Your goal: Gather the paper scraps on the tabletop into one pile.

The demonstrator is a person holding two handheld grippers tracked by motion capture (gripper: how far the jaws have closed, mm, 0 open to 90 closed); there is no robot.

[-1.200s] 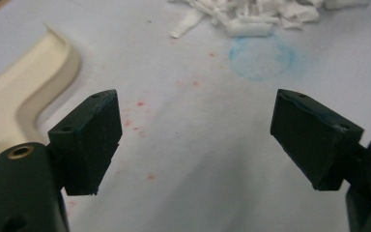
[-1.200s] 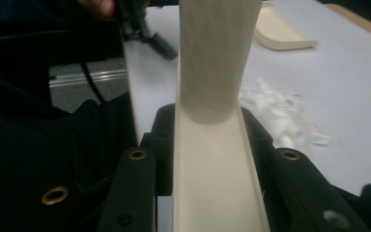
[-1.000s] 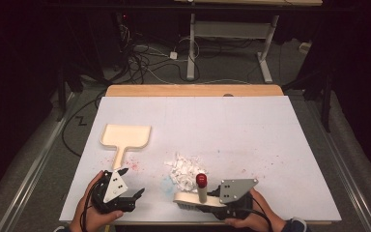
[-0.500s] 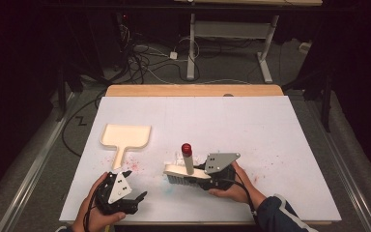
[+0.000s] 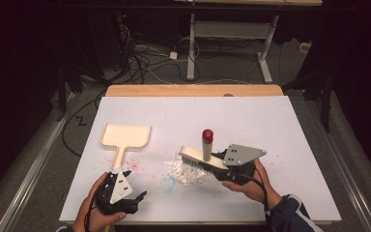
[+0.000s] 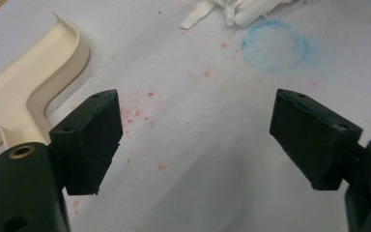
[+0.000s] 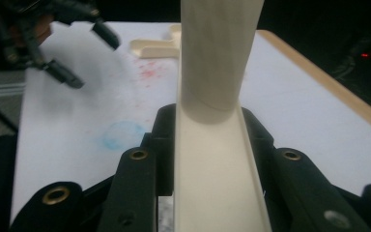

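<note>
High view: one white table (image 5: 290,145), one cream dustpan (image 5: 124,137), one cream hand brush (image 5: 200,157) with a red-capped upright handle, one pile of white paper scraps (image 5: 186,170), one faint blue ring mark (image 5: 169,183), red specks by the dustpan handle. Right gripper (image 5: 220,166) clamps the brush body at its near end; brush head sits over the scrap pile, left of that gripper. Left gripper (image 5: 137,195) sits near the table's front edge, jaws apart, nothing in them, dustpan just beyond it.

Left gripper view: both black jaws spread wide over bare table. Dustpan (image 6: 34,87) at upper left, close to the left jaw, not touching. Scraps (image 6: 236,12) and blue ring (image 6: 274,46) ahead.

Right gripper view: jaws pinch the brush (image 7: 212,164) from both sides, its cream body running straight out between them, handle post rising at the top. Left gripper (image 7: 84,53), dustpan (image 7: 157,46), blue ring (image 7: 121,134) farther off.
</note>
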